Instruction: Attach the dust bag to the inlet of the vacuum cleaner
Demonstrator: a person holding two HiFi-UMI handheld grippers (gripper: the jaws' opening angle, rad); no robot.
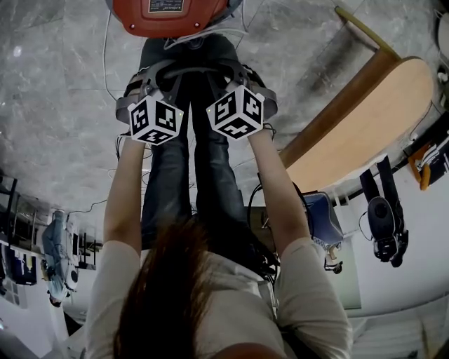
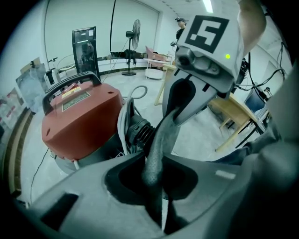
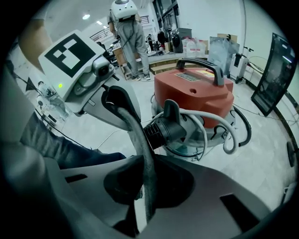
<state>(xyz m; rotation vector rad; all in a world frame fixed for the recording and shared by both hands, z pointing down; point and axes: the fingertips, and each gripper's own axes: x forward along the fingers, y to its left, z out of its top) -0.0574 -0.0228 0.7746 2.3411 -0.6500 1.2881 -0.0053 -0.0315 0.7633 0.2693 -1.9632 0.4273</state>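
Left gripper (image 3: 117,103) and right gripper (image 2: 180,105) both clenched on grey dust bag (image 2: 156,154), stretched between them near black inlet (image 3: 163,130) of vacuum cleaner (image 2: 79,116). Bag looked light and limp; best held by edge.

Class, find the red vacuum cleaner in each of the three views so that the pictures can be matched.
Head view: the red vacuum cleaner sits at top centre, cut off by the picture's edge.
Left gripper view: left of centre, beyond the jaws.
Right gripper view: upper right of centre.
Shared landmark: the rectangular label on its lid.
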